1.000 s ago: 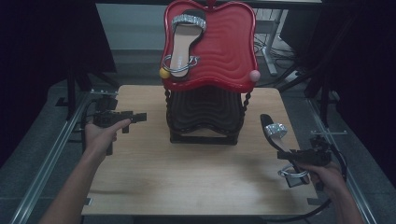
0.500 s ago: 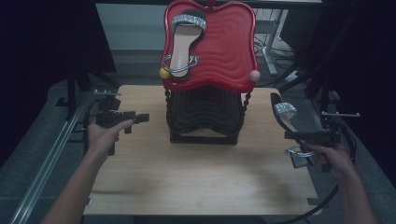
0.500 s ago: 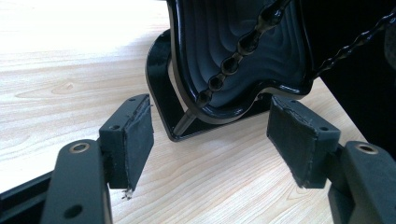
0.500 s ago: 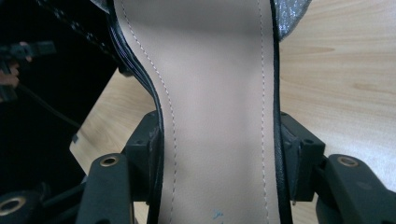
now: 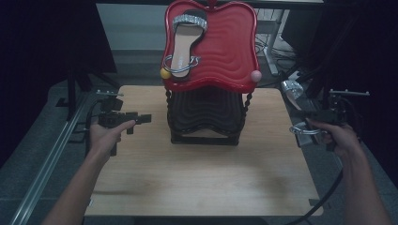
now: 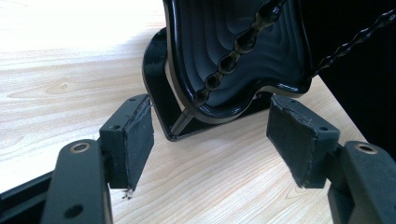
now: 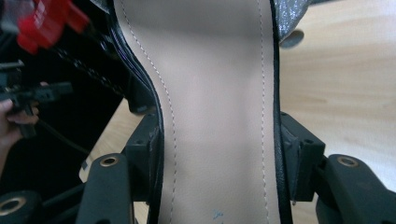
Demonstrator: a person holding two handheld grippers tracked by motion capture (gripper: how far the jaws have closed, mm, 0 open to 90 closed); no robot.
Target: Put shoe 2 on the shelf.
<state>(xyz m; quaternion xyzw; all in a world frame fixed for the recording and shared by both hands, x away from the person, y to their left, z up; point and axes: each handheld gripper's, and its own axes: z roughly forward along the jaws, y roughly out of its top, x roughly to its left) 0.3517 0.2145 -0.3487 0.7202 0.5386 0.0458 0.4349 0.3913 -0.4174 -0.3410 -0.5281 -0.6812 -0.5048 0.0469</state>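
Observation:
A two-tier shoe stand rises at the back middle of the table, with a red top shelf over a black lower shelf. One beige sandal with a silver strap lies on the red shelf. My right gripper is raised off the table's right edge, shut on a matching sandal; its jaws press both sides of the beige insole. My left gripper hovers left of the stand, open and empty. In the left gripper view its jaws face the black shelf and its base.
The wooden table has bare room in front of the stand. A yellow ball and a pink ball cap the red shelf's lower corners. A metal rail runs along the left side. Dark equipment and cables stand behind.
My right gripper has lifted the sandal off the table's right edge and carried it up and slightly away. The left gripper has stayed where it was.

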